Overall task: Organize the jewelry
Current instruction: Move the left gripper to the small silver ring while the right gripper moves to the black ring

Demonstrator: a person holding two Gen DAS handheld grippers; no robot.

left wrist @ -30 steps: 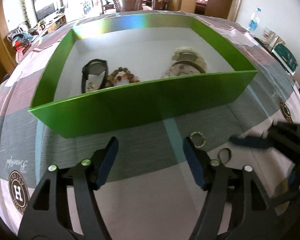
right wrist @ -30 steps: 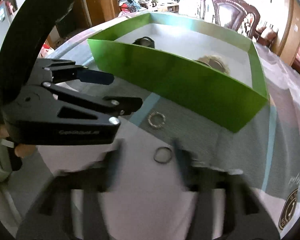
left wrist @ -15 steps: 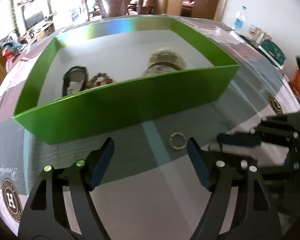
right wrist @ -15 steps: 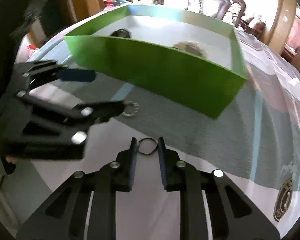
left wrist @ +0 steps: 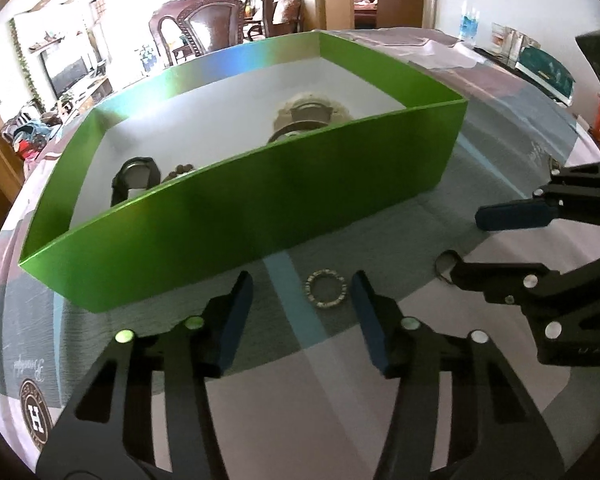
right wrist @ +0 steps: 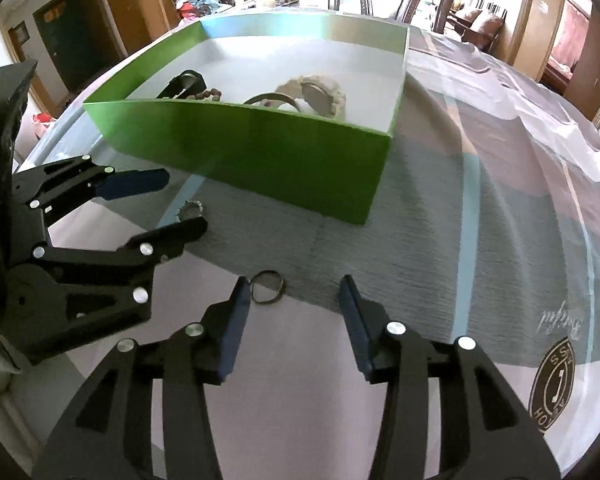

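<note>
A green box [left wrist: 260, 204] [right wrist: 260, 148] with a white floor holds a black watch [left wrist: 134, 178], a beaded bracelet [left wrist: 180, 169] and a beige watch [left wrist: 312, 112]. A studded silver ring [left wrist: 326, 289] [right wrist: 191, 212] lies on the tablecloth between the open fingers of my left gripper [left wrist: 302, 292]. A plain dark ring [right wrist: 266, 281] [left wrist: 444, 266] lies just inside the left finger of my open right gripper [right wrist: 294, 296]. Both grippers are empty.
The table carries a grey, white and blue patterned cloth [right wrist: 480, 240]. A wooden chair [left wrist: 212, 16] stands beyond the box. A water bottle [left wrist: 469, 12] and a teal packet [left wrist: 544, 70] sit at the far right edge.
My right gripper, nearly closed around the plain ring half a second ago, has opened wide. My left gripper has shifted so the studded ring lies between its fingers.
</note>
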